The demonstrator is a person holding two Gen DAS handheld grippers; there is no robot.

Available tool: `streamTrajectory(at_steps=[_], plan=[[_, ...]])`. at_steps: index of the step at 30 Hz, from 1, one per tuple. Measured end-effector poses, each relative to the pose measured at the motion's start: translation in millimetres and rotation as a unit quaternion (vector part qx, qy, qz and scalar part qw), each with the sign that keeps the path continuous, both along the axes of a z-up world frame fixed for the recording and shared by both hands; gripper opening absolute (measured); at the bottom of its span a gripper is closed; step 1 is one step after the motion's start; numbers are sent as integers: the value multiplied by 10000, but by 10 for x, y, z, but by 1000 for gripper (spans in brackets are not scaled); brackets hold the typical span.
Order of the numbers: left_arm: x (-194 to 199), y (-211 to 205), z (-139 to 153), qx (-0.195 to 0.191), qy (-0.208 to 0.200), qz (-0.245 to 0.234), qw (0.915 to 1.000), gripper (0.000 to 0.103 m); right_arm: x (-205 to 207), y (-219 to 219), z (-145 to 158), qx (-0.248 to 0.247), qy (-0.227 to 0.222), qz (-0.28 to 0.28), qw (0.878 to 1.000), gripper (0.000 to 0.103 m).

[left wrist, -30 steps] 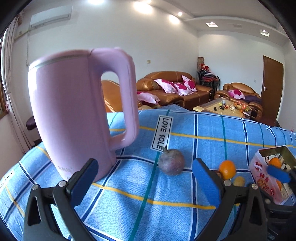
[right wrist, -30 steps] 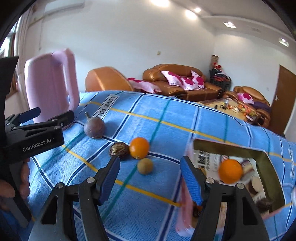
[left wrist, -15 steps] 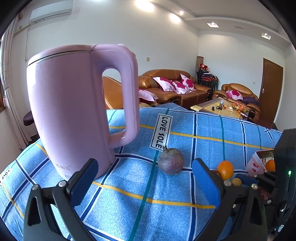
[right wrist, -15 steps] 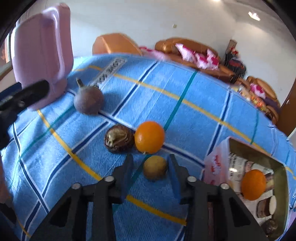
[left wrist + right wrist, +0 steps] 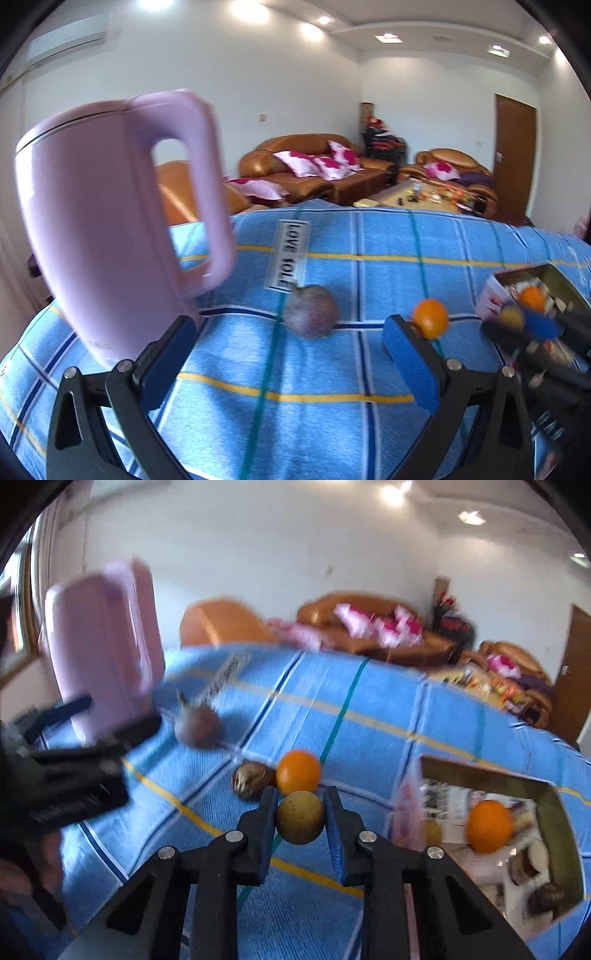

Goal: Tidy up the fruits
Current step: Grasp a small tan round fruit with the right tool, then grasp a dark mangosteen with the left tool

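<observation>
My right gripper point(image 5: 300, 812) is shut on a small round yellow-brown fruit point(image 5: 300, 816) and holds it just above the blue striped cloth point(image 5: 369, 738). Behind it lie an orange point(image 5: 298, 771), a dark brown fruit point(image 5: 248, 780) and a purple fruit point(image 5: 197, 731). The open box point(image 5: 546, 794) at the right holds another orange point(image 5: 489, 826) and other fruit. My left gripper point(image 5: 284, 354) is open and empty, low over the cloth, with the purple fruit point(image 5: 312, 315) ahead and the orange point(image 5: 430, 323) to the right.
A tall pink kettle point(image 5: 110, 229) stands at the left, close to my left gripper. A "LOVE SOLE" label point(image 5: 290, 254) lies on the cloth. Sofas and a coffee table stand beyond the table's far edge.
My right gripper went down to the small yellow-brown fruit, shut on it and lifted it a little. My left gripper stayed open and shifted slightly.
</observation>
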State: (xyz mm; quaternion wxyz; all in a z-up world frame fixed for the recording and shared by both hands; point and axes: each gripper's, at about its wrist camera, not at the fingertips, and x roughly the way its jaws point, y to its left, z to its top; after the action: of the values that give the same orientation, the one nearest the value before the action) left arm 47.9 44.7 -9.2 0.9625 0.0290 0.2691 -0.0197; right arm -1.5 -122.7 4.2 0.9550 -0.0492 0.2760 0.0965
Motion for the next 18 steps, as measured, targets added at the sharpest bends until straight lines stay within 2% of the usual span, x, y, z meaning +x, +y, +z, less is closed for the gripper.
streamTrajectory(at_steps=[4, 6, 7, 10, 12, 18], plan=[[-21, -135, 3, 17, 36, -524, 9986, 100, -94, -48, 79, -122, -406, -226, 9988, 27], [4, -222, -16, 112, 157, -681, 9975, 88, -73, -99, 97, -59, -396, -266, 9988, 27], [31, -254, -35, 165, 252, -721, 9969, 78, -51, -116, 99, -9, -366, -271, 9990, 27], [201, -356, -129, 144, 767, -920, 9927, 61, -50, -215, 118, 113, -331, -320, 9989, 27], [305, -453, -159, 120, 1054, -1163, 9875, 60, -33, -241, 104, 188, -326, -348, 9987, 27], [398, -728, -147, 655, 1062, -1402, 9822, 60, -19, -359, 102, 396, -281, -395, 9980, 27]])
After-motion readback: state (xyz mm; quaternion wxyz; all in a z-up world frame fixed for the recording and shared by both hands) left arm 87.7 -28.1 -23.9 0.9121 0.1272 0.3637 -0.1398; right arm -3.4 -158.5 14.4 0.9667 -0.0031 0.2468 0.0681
